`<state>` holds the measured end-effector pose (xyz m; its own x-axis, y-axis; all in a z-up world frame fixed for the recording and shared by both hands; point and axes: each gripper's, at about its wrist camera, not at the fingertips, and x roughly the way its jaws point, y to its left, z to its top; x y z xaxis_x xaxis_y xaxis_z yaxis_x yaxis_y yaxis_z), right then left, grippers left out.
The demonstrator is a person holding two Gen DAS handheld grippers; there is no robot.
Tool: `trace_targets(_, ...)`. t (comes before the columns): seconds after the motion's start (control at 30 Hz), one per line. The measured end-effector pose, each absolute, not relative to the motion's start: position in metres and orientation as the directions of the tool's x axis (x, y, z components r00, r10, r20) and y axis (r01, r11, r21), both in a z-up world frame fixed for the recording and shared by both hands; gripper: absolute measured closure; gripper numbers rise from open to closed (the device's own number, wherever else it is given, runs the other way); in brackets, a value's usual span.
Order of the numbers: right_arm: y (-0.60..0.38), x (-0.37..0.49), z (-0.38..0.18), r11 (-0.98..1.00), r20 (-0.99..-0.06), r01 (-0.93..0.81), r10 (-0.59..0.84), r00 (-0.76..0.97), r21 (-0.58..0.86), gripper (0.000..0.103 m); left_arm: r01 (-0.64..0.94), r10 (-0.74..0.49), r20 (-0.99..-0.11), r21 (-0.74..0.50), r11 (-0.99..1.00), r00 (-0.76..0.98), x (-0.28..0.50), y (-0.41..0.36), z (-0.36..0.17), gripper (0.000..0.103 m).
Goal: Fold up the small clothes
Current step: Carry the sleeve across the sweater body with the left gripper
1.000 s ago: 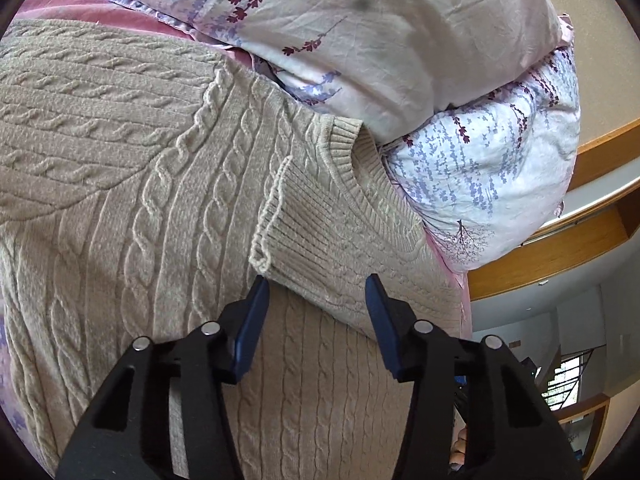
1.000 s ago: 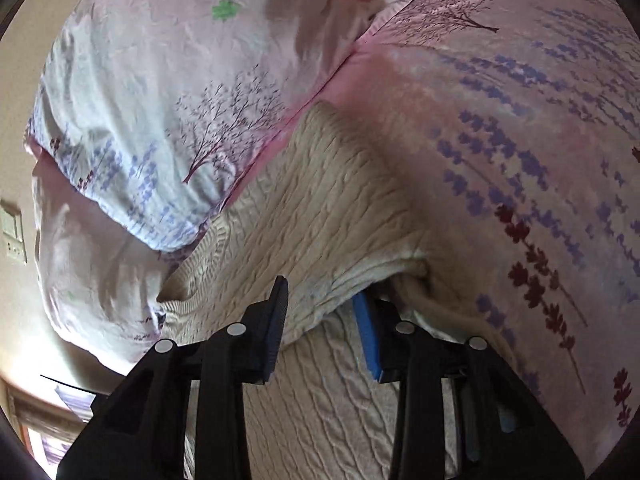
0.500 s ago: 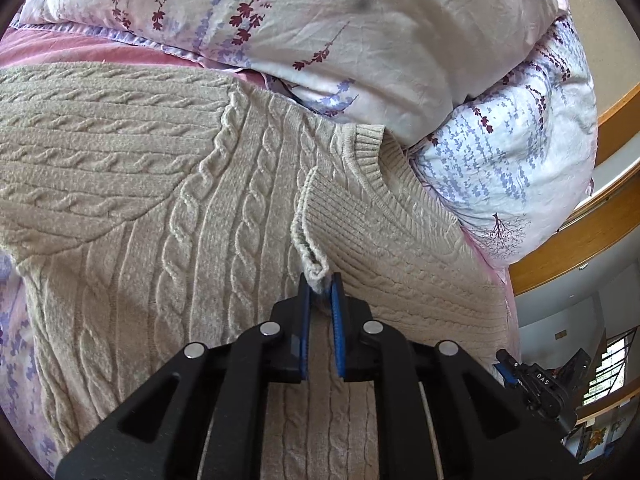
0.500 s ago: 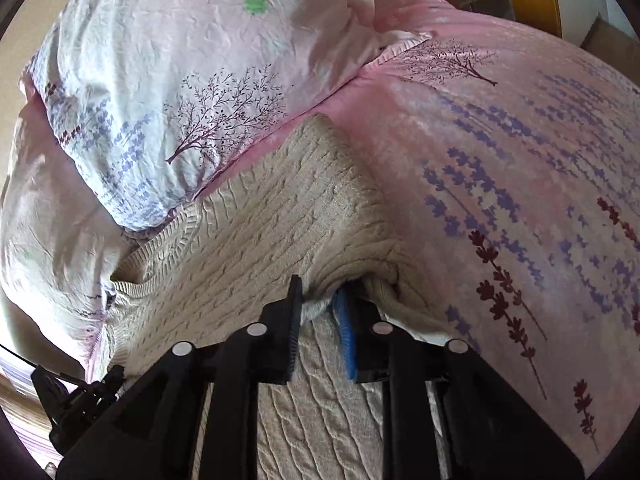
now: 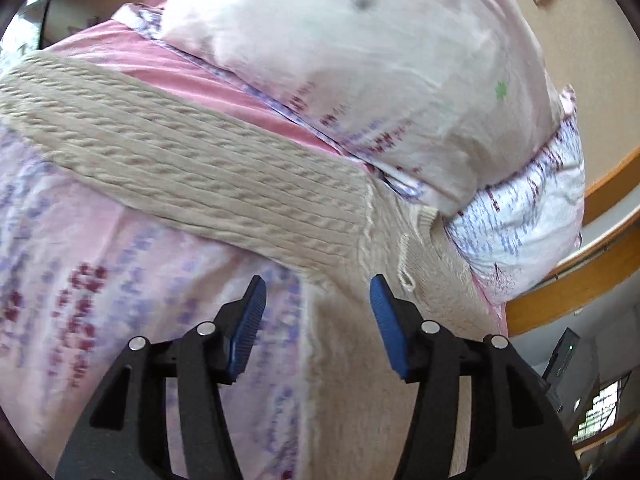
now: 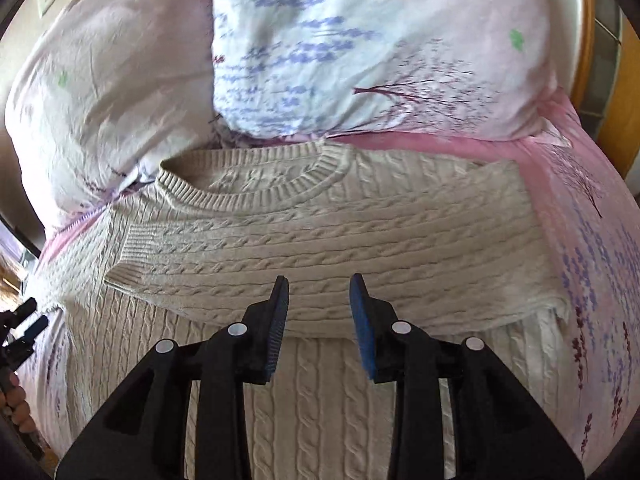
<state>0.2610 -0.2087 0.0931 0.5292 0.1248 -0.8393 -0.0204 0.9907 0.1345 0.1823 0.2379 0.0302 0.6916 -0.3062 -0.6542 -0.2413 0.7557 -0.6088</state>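
Sweater (image 6: 320, 232) lies on bedspread (image 6: 592, 240), before pillows (image 6: 360, 52).

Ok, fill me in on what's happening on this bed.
A person with tongs in each hand is folding a beige cable-knit sweater on the floral bedspread below the pillows. One sleeve lies folded across the chest. The left tongs and right tongs have just been opening, nothing between them; the other sleeve lies stretched out sideways.
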Motion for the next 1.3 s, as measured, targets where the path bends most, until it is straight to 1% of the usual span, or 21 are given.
trace_targets(0.03, -0.2, 0.264, 0.089, 0.993, -0.845, -0.032, 0.117, 0.522, 0.118, 0.069, -0.276, -0.276, -0.658, -0.606, 0.746, 0.7, 0.176, 0.253, 0.029, 0.049)
trace_targets(0.13, -0.183, 0.269, 0.067, 0.997, -0.881, -0.045, 0.08, 0.466, 0.066, 0.063, -0.36, -0.22, -0.665, -0.618, 0.699, 0.714, 0.162, 0.295, 0.025, 0.049)
trace_targets(0.2, -0.177, 0.264, 0.067, 0.998, -0.87, -0.057, 0.047, 0.491, 0.021, 0.061, -0.402, -0.2, -0.669, -0.629, 0.666, 0.716, 0.157, 0.315, 0.02, 0.049)
trace_targets(0.23, -0.177, 0.263, 0.066, 0.998, -0.87, -0.055, 0.046, 0.491, 0.021, 0.061, -0.418, -0.194, -0.669, -0.637, 0.648, 0.718, 0.156, 0.323, 0.018, 0.049)
trace_targets(0.33, -0.187, 0.261, 0.066, 0.996, -0.877, -0.034, 0.091, 0.472, 0.085, 0.06, -0.457, -0.205, -0.663, -0.675, 0.579, 0.72, 0.158, 0.342, 0.008, 0.049)
trace_targets(0.4, -0.192, 0.259, 0.066, 0.993, -0.878, -0.024, 0.116, 0.464, 0.118, 0.059, -0.467, -0.205, -0.647, -0.701, 0.539, 0.735, 0.158, 0.351, 0.002, 0.052)
trace_targets(0.53, -0.192, 0.254, 0.068, 0.992, -0.878, -0.028, 0.122, 0.463, 0.123, 0.058, -0.487, -0.18, -0.629, -0.724, 0.489, 0.756, 0.162, 0.362, -0.001, 0.054)
trace_targets(0.6, -0.191, 0.251, 0.069, 0.99, -0.878, -0.038, 0.137, 0.46, 0.134, 0.051, -0.498, -0.167, -0.622, -0.736, 0.458, 0.765, 0.163, 0.37, -0.003, 0.057)
trace_targets(0.7, -0.191, 0.247, 0.071, 0.989, -0.873, -0.05, 0.146, 0.466, 0.139, 0.05, -0.505, -0.153, -0.604, -0.759, 0.411, 0.782, 0.164, 0.377, -0.007, 0.063)
trace_targets(0.8, -0.196, 0.245, 0.073, 0.983, -0.868, -0.054, 0.179, 0.463, 0.174, 0.05, -0.514, -0.138, -0.589, -0.779, 0.359, 0.796, 0.16, 0.383, -0.013, 0.073)
trace_targets(0.83, -0.197, 0.244, 0.074, 0.981, -0.867, -0.056, 0.191, 0.461, 0.186, 0.05, -0.523, -0.132, -0.59, -0.782, 0.34, 0.796, 0.159, 0.385, -0.015, 0.084)
trace_targets(0.87, -0.199, 0.242, 0.074, 0.979, -0.865, -0.058, 0.2, 0.461, 0.195, 0.05, -0.53, -0.129, -0.59, -0.785, 0.32, 0.797, 0.159, 0.386, -0.018, 0.091)
trace_targets(0.97, -0.205, 0.237, 0.076, 0.976, -0.859, -0.065, 0.215, 0.465, 0.209, 0.05, -0.534, -0.124, -0.581, -0.799, 0.276, 0.805, 0.159, 0.387, -0.022, 0.096)
trace_targets(1.07, -0.213, 0.23, 0.08, 0.973, -0.85, -0.064, 0.224, 0.477, 0.221, 0.05, -0.492, -0.092, -0.542, -0.811, 0.316, 0.835, 0.162, 0.376, -0.002, 0.097)
trace_targets(1.13, -0.222, 0.227, 0.084, 0.971, -0.84, -0.057, 0.231, 0.49, 0.233, 0.05, -0.429, -0.099, -0.492, -0.828, 0.362, 0.865, 0.167, 0.36, 0.02, 0.097)
trace_targets(1.2, -0.231, 0.224, 0.088, 0.968, -0.83, -0.045, 0.235, 0.505, 0.246, 0.05, -0.333, -0.158, -0.423, -0.852, 0.403, 0.892, 0.176, 0.335, 0.043, 0.097)
trace_targets(1.3, -0.243, 0.22, 0.093, 0.965, -0.82, -0.029, 0.237, 0.521, 0.26, 0.049, -0.187, -0.268, -0.344, -0.86, 0.475, 0.9, 0.193, 0.281, 0.07, 0.097)
